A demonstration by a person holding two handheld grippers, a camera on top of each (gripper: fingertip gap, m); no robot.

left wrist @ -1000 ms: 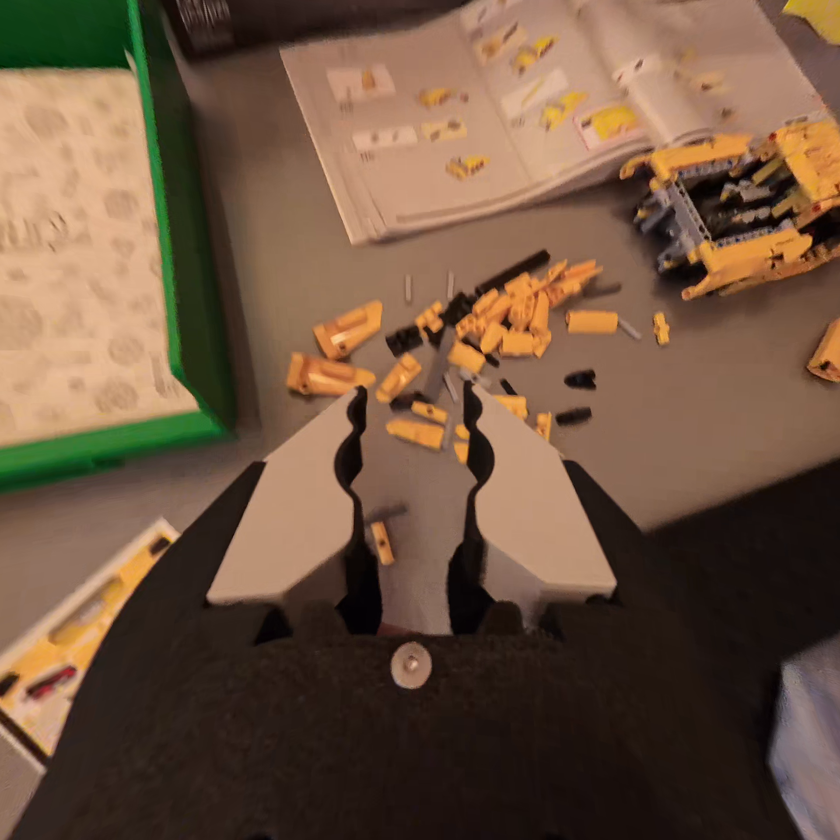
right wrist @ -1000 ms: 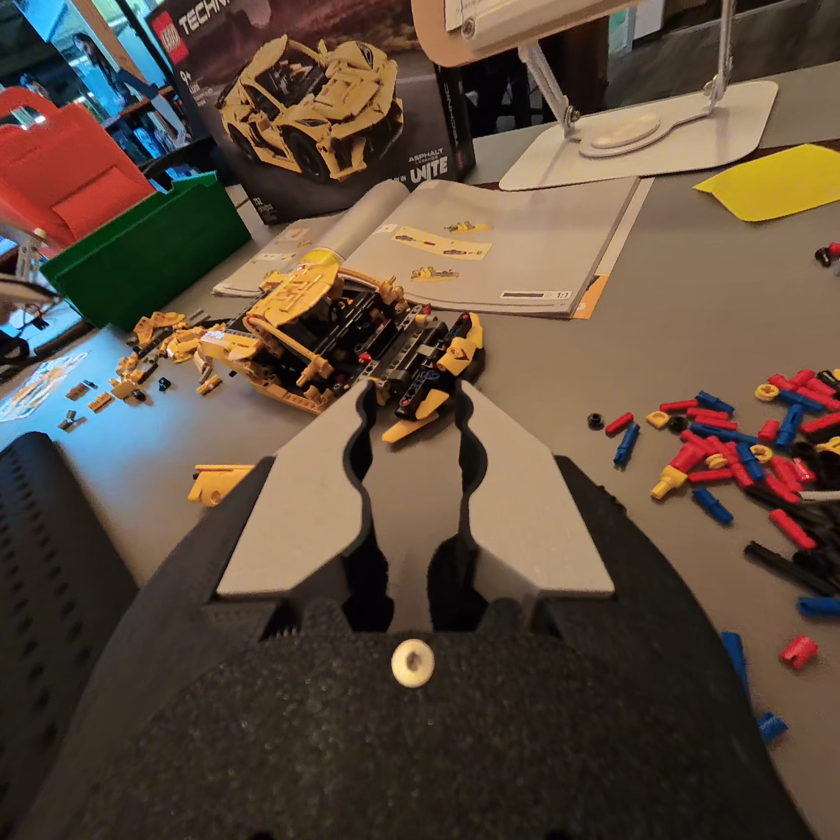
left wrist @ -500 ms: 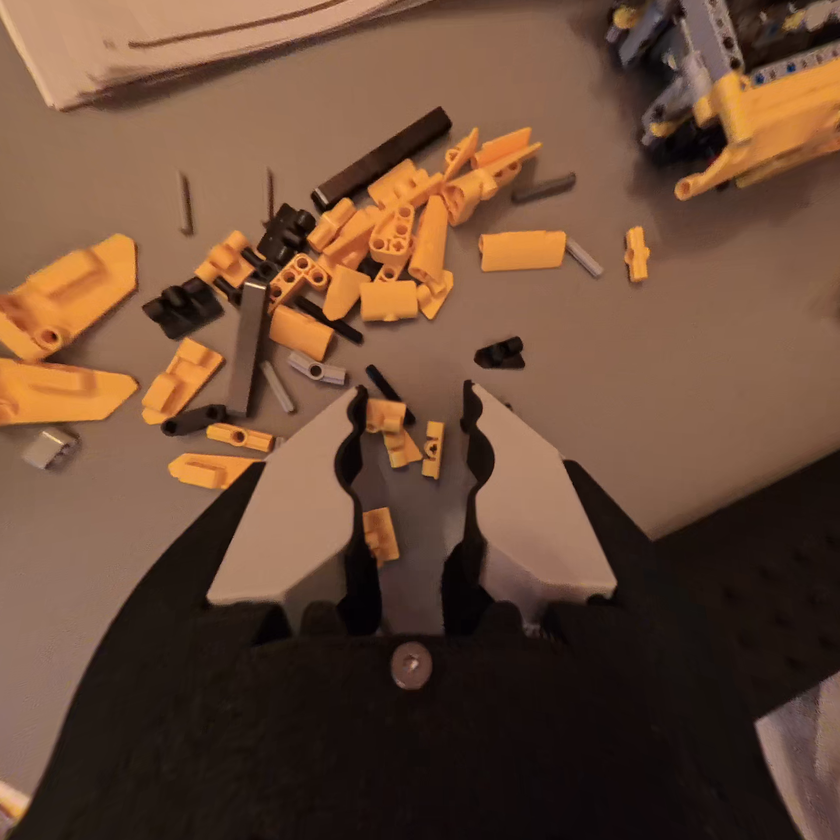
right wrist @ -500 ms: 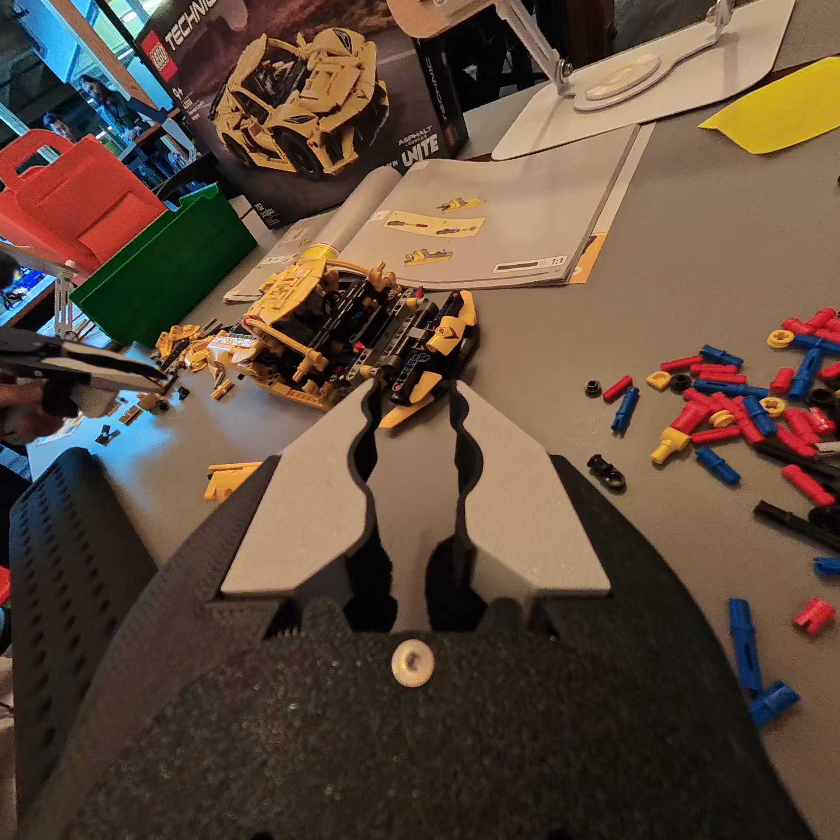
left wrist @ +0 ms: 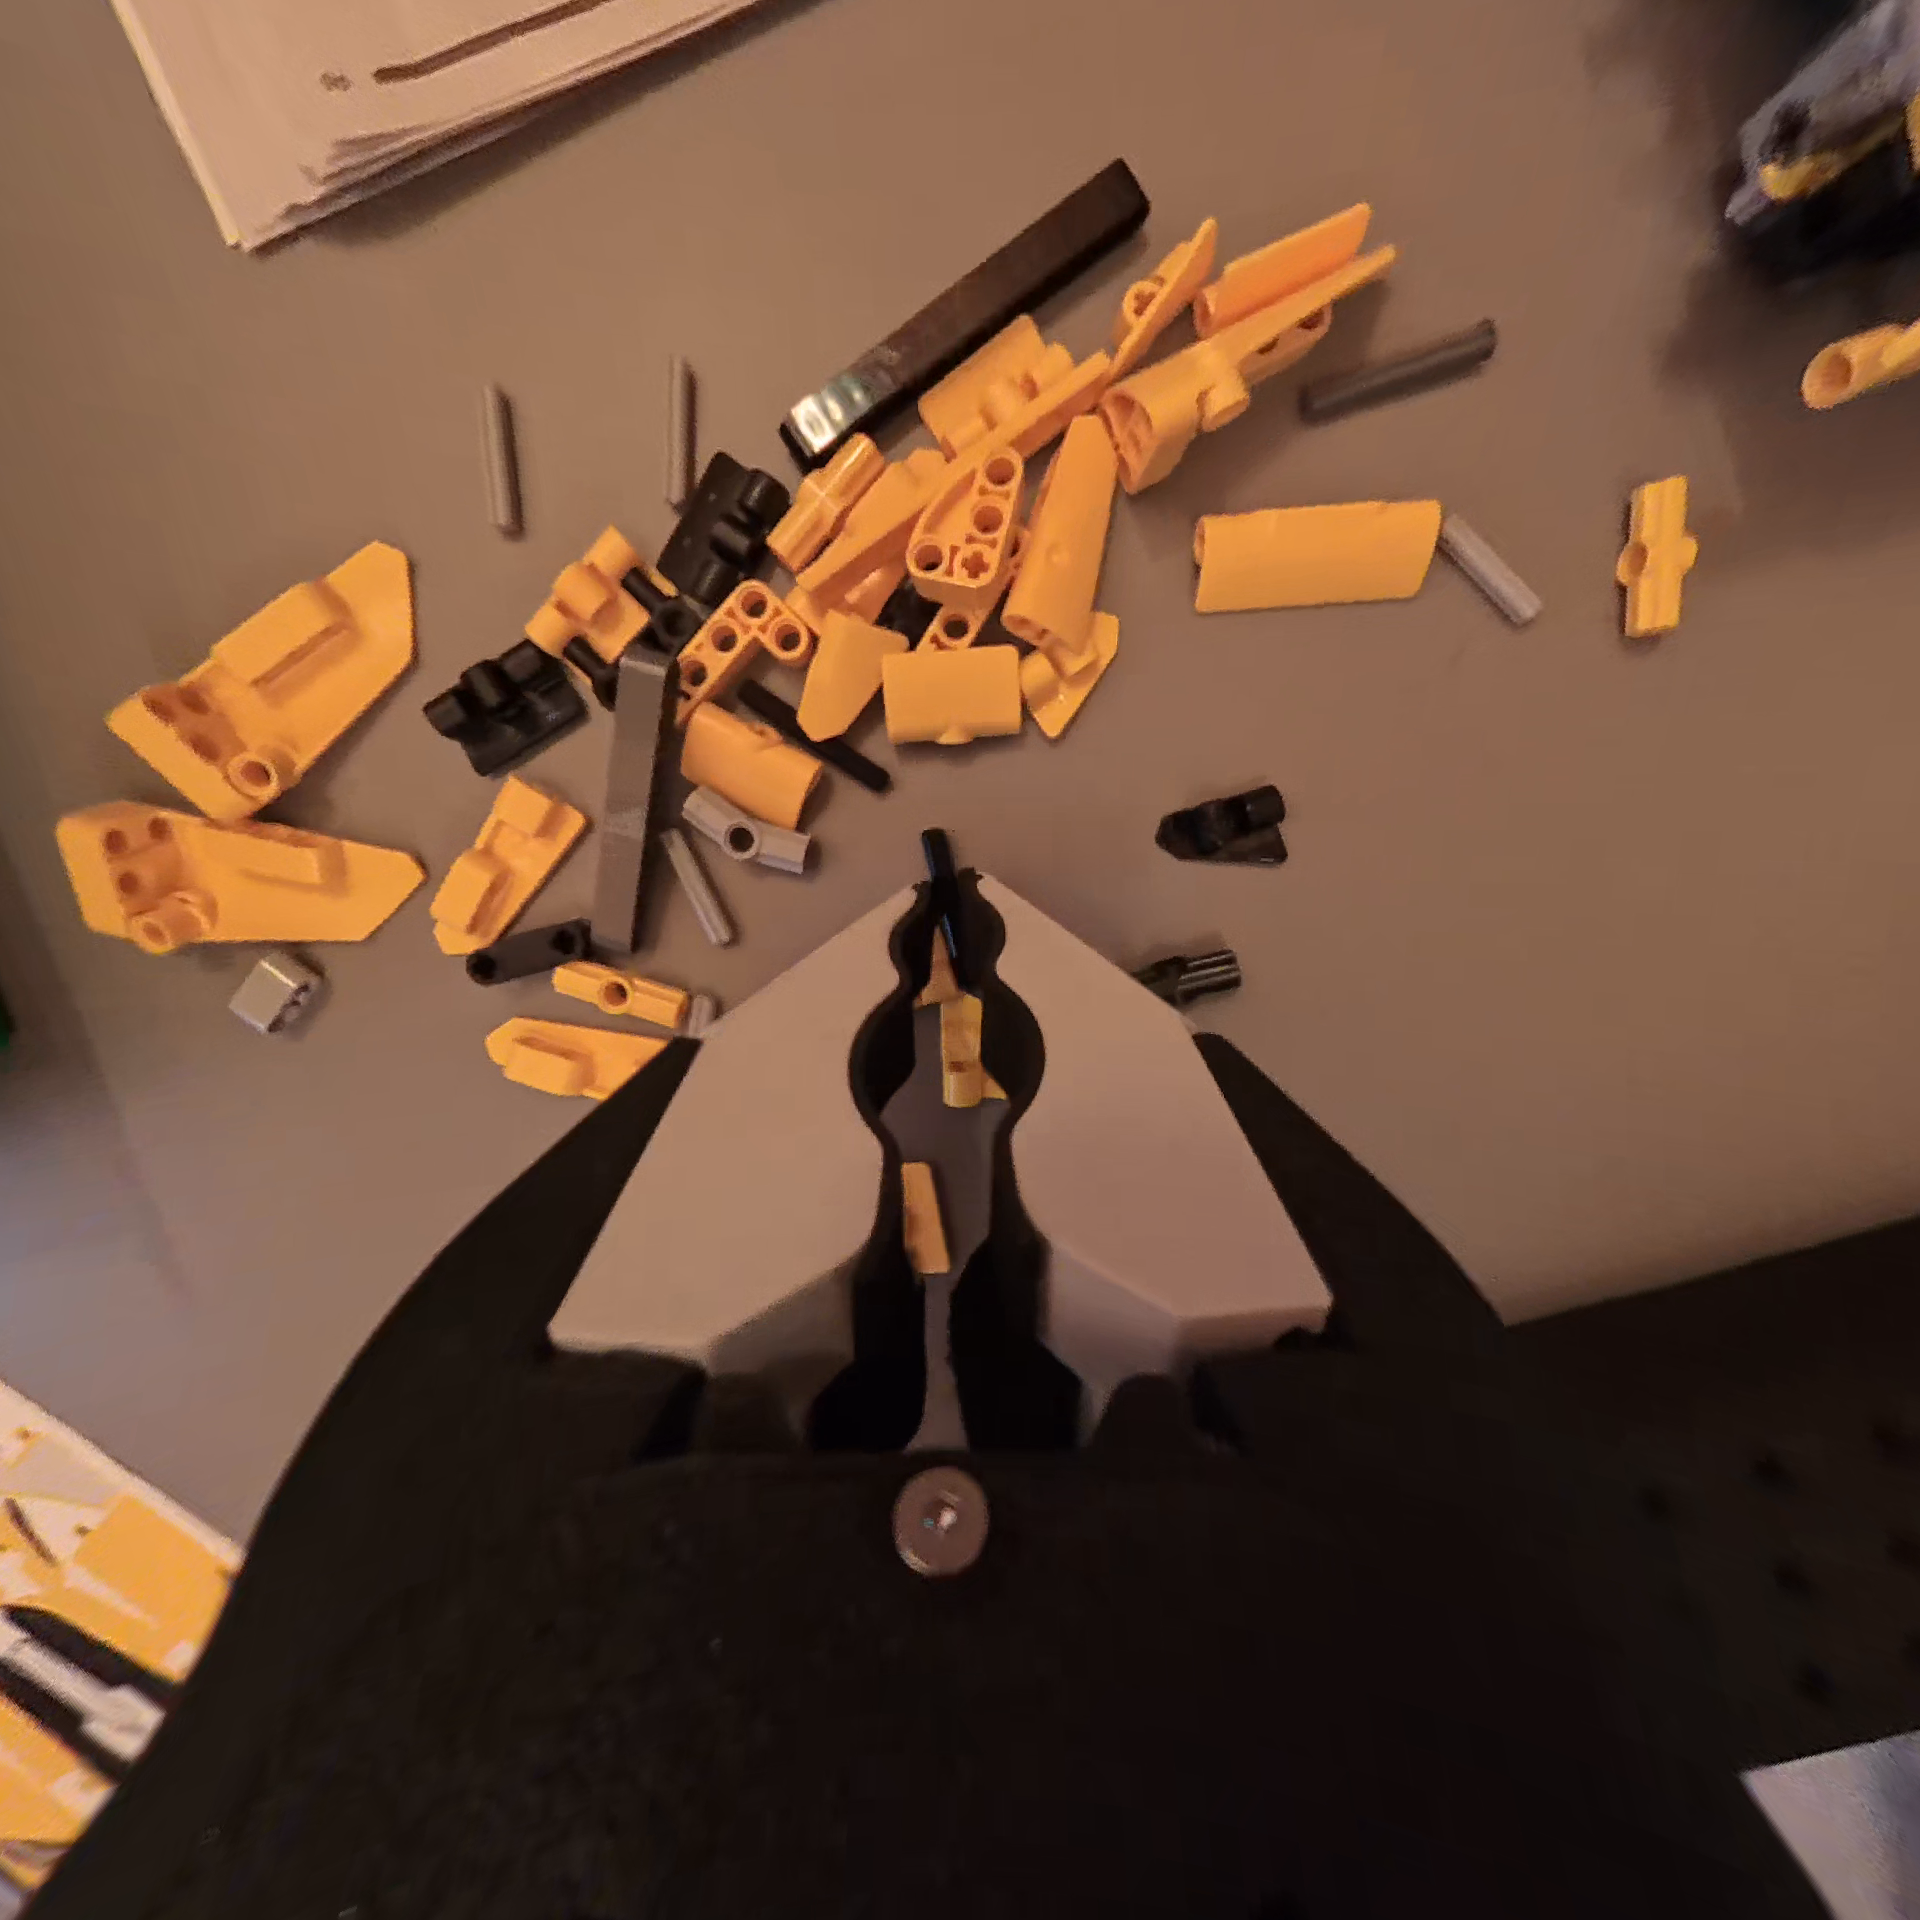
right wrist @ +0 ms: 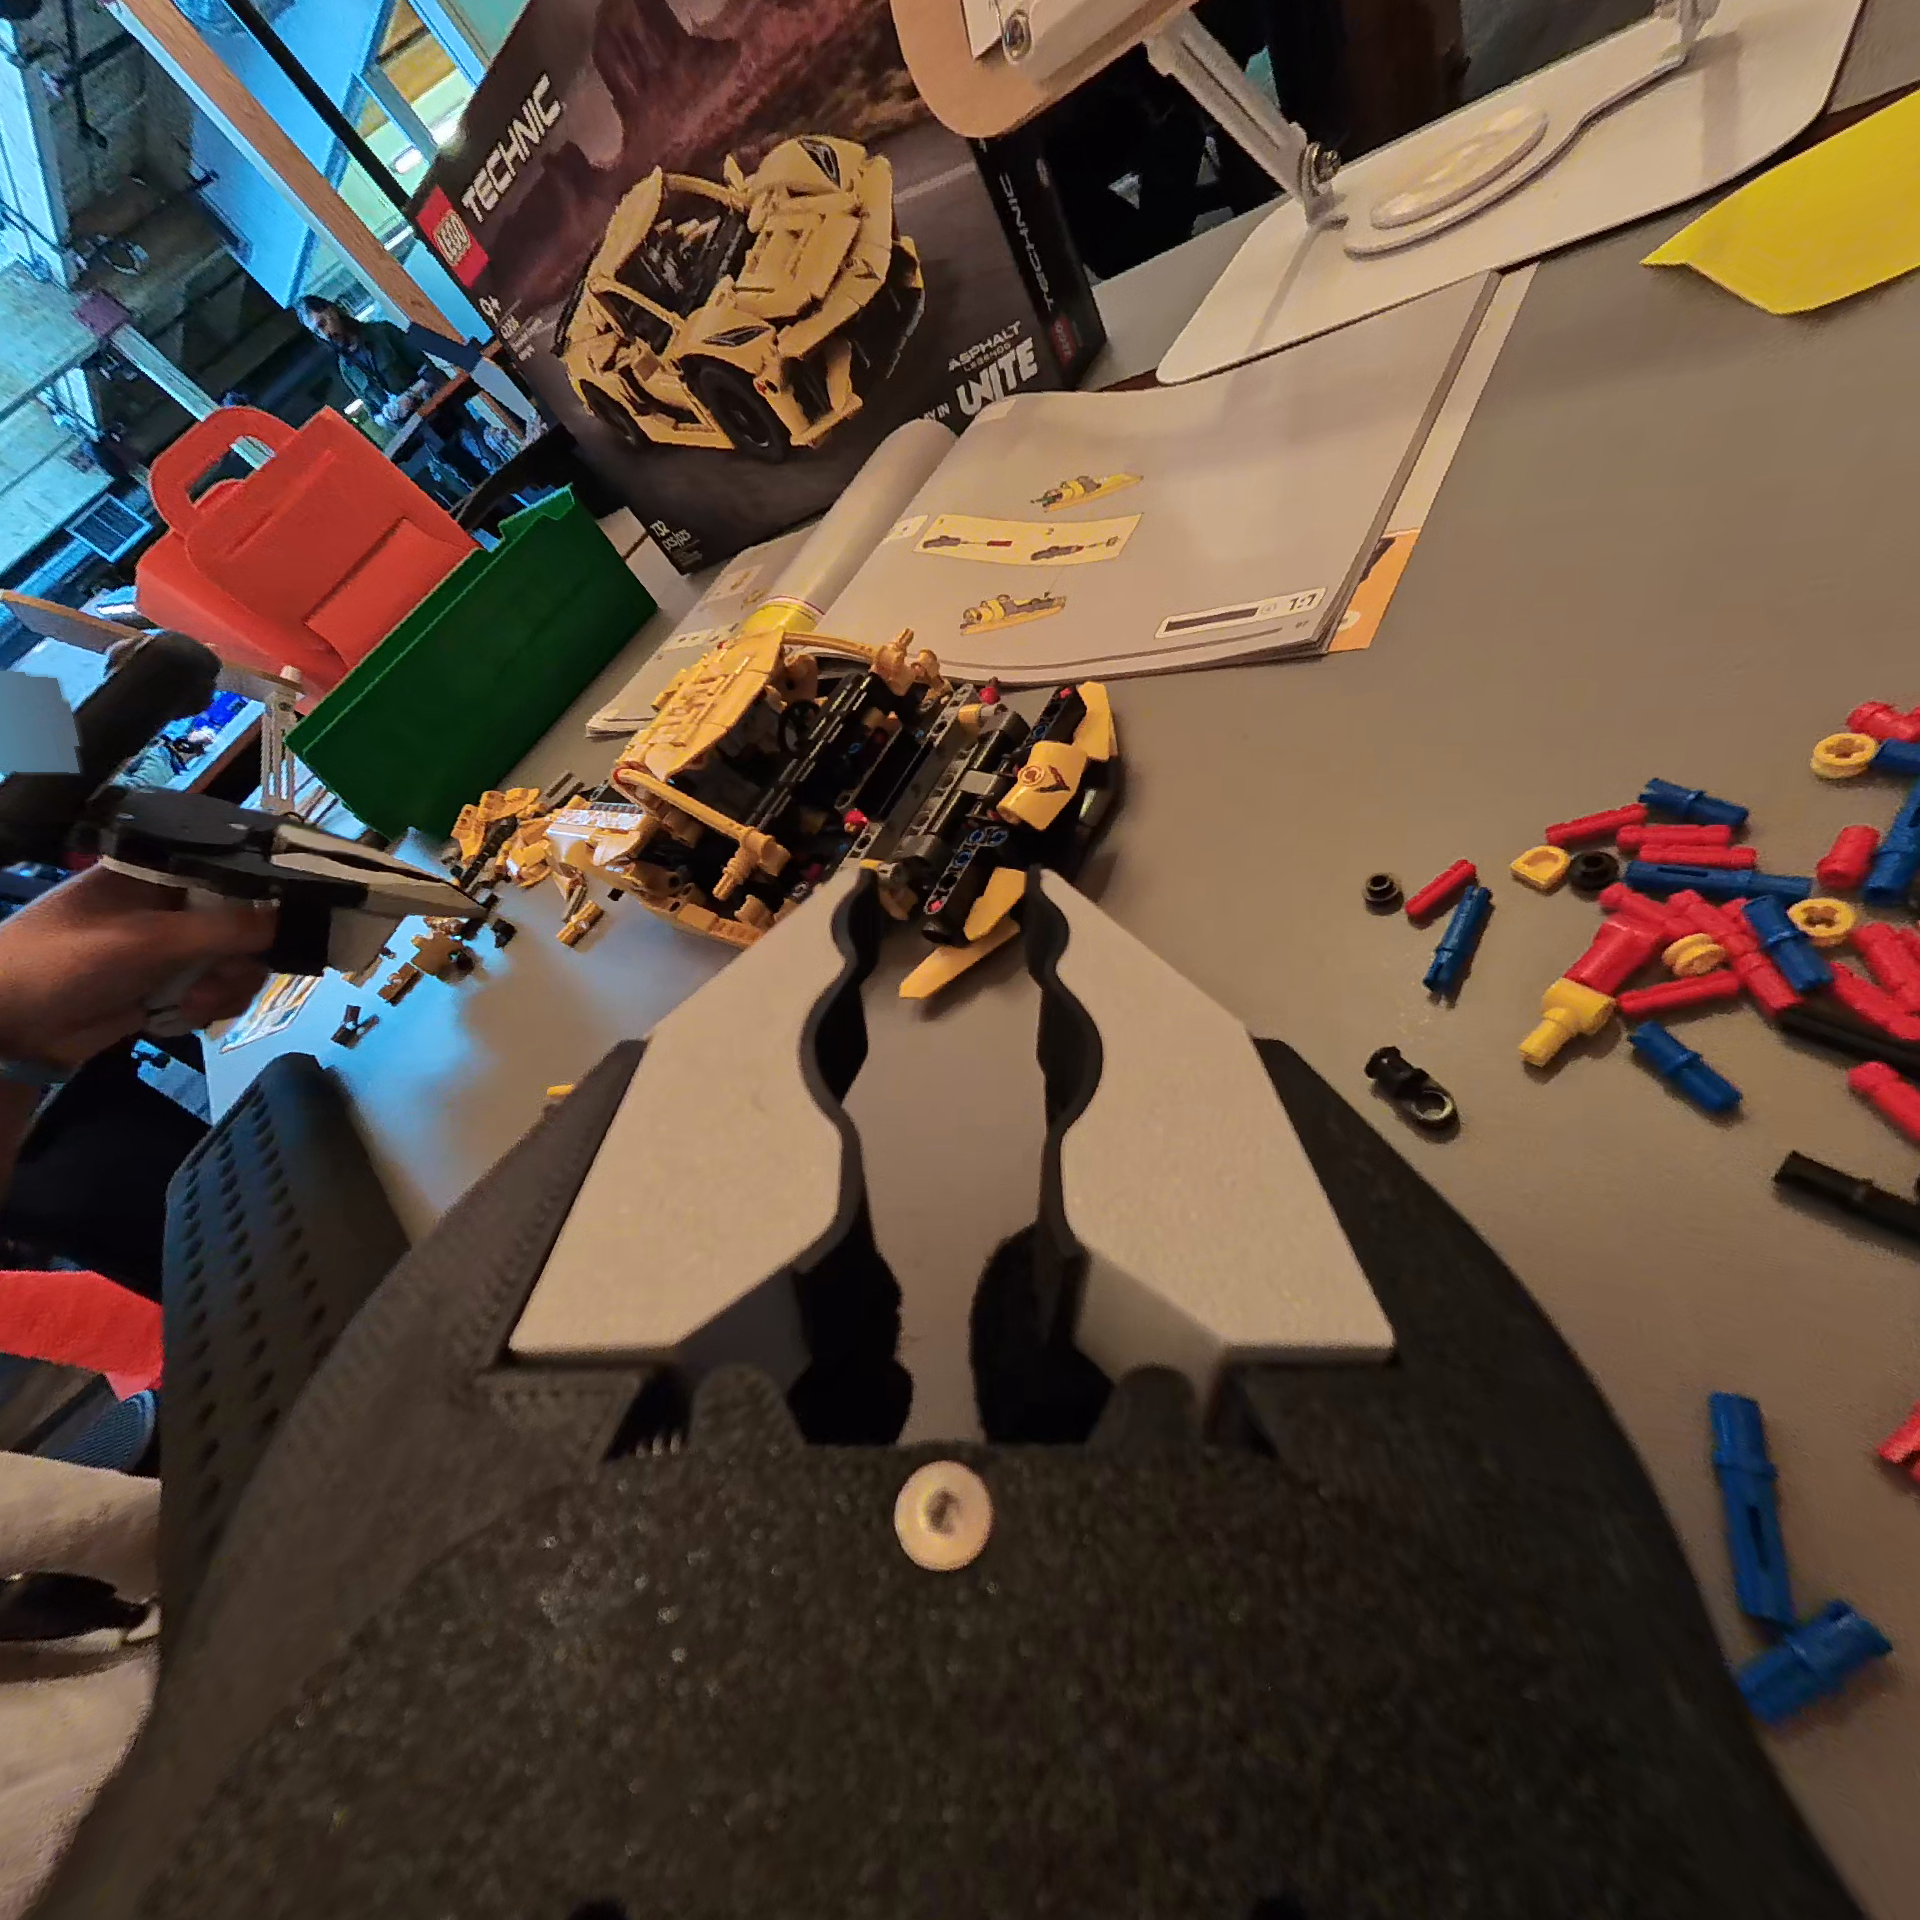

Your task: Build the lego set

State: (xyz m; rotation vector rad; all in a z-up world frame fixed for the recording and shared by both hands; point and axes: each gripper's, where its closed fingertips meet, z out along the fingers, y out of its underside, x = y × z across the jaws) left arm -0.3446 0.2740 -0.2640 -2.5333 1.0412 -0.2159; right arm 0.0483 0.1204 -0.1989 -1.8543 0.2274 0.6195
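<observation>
The left gripper (left wrist: 940,894), wide apart half a second earlier, had clamped on a thin black pin (left wrist: 938,864) at the near edge of the yellow pieces (left wrist: 966,540), so a pick was likely underway. The right gripper (right wrist: 940,904) hung apart before the half-built car (right wrist: 862,790) (untouched). The box (right wrist: 748,301) and booklet (right wrist: 1143,540) bore print

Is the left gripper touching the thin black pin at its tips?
Touching: in the left wrist view the left gripper has its jaws closed on the thin black pin.
</observation>
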